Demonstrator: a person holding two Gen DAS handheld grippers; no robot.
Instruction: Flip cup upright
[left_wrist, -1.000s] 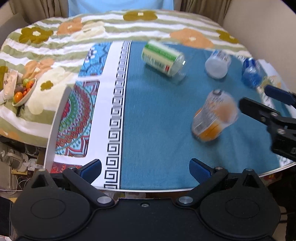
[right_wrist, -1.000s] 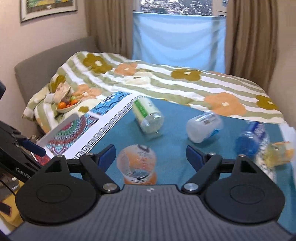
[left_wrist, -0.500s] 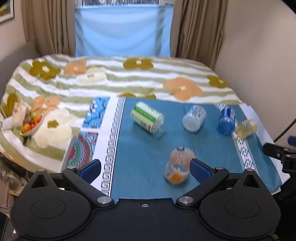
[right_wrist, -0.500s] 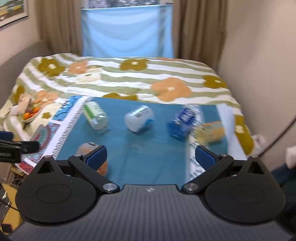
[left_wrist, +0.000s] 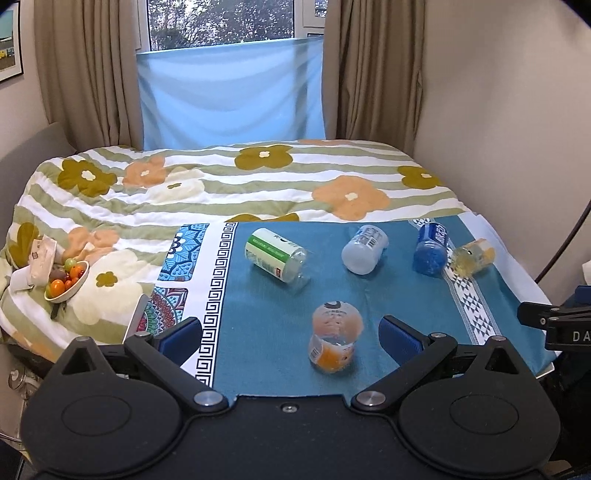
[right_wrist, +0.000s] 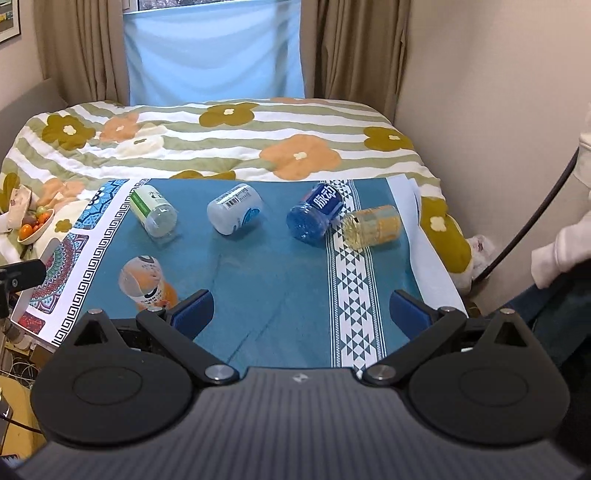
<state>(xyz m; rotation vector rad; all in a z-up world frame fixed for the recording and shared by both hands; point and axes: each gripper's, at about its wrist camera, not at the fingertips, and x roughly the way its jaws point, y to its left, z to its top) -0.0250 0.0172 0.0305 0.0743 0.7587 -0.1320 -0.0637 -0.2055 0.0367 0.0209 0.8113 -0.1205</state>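
I see the orange cup (left_wrist: 334, 341) standing upright on the desk (left_wrist: 266, 325); my left tongs (left_wrist: 290, 332) and right tongs (right_wrist: 301, 310) gape wide, empty; four cups remain toppled.

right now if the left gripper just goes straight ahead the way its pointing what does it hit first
Probably the orange cup: it lies between the open fingers of the left gripper, just ahead on the blue cloth. Depth is hard to judge through the fisheye.

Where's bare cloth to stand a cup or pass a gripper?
Free: blue cloth between orange cup and triangle-pattern strip, nearer than the back row. Crowded: blue cup and yellow cup sit close together; green-label cup and white cup flank them.
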